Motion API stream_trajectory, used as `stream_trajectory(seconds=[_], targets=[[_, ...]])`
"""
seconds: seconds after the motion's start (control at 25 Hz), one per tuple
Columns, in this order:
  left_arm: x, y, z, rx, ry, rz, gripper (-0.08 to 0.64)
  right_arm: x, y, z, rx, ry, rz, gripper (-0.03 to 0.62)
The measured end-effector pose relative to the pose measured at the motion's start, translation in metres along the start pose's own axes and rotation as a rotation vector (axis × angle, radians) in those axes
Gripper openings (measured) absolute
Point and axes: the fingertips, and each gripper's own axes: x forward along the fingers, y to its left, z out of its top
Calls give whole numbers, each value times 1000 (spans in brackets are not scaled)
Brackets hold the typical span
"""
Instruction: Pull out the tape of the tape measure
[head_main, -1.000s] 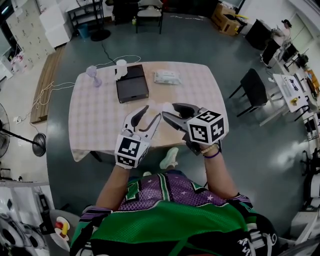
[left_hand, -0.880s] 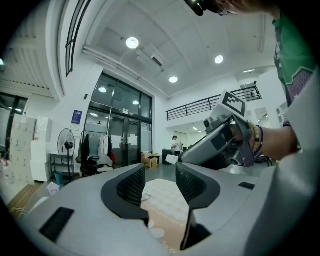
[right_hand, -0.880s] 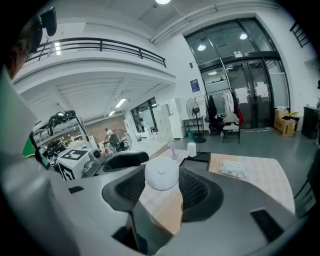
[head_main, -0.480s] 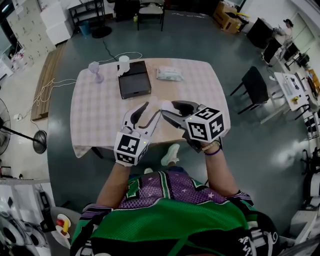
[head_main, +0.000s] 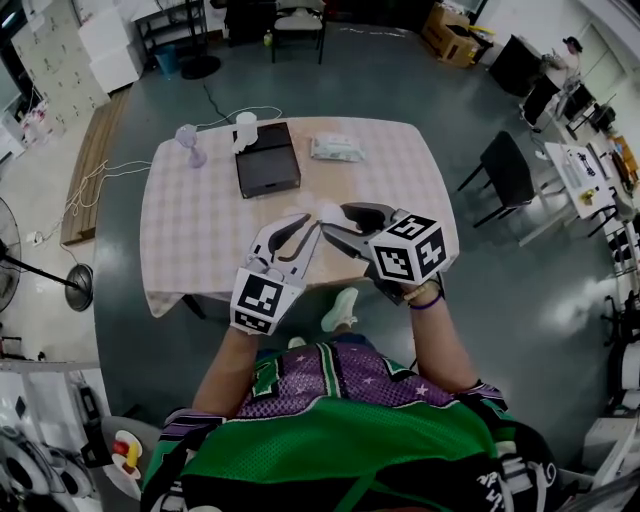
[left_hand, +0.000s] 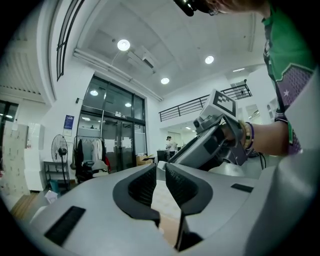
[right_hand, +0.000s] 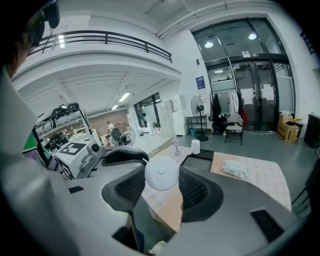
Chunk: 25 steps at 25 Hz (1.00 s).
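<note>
Both grippers hang above the near edge of the table (head_main: 200, 225). My right gripper (head_main: 337, 220) (right_hand: 161, 186) is shut on a round white tape measure (head_main: 326, 211) (right_hand: 161, 173), its case sitting between the two ribbed pads. My left gripper (head_main: 308, 224) (left_hand: 160, 177) points at it from the left, tips close to the case. Its jaws have just been closing and now stand a narrow slit apart. A pale sliver shows at the far end of that slit. I cannot tell whether it is the tape's end. The right gripper's body (left_hand: 210, 142) fills the area just beyond.
On the checked cloth at the far side stand a black box (head_main: 267, 160), a white packet (head_main: 335, 149), a white cup (head_main: 245, 125) and a small purple stand (head_main: 188, 142). A black chair (head_main: 505, 175) is at the right. A cable (head_main: 100, 180) lies on the floor at the left.
The left gripper's jaws have drawn together from wide apart to a narrow slit. Both hands stayed where they were, and the right gripper still holds the tape measure.
</note>
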Motion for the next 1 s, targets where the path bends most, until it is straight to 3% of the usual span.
stream_trajectory(seconds=[0.16,0.32,0.48,1.0], targets=[[-3,-6,3,1,-11,-32,75,-5,3,-1,-27,9,-4,218],[-4,-15,5,59,-8,-59,50,-8,6,-4,-57,24,-6,218],[-1,-18,4,42,1,-72,28,-9,2,-3,-66,17,-15,218],[-13,-13,-2,-4,10,-20,25,-12,-8,-10,-36,-46,-99,218]])
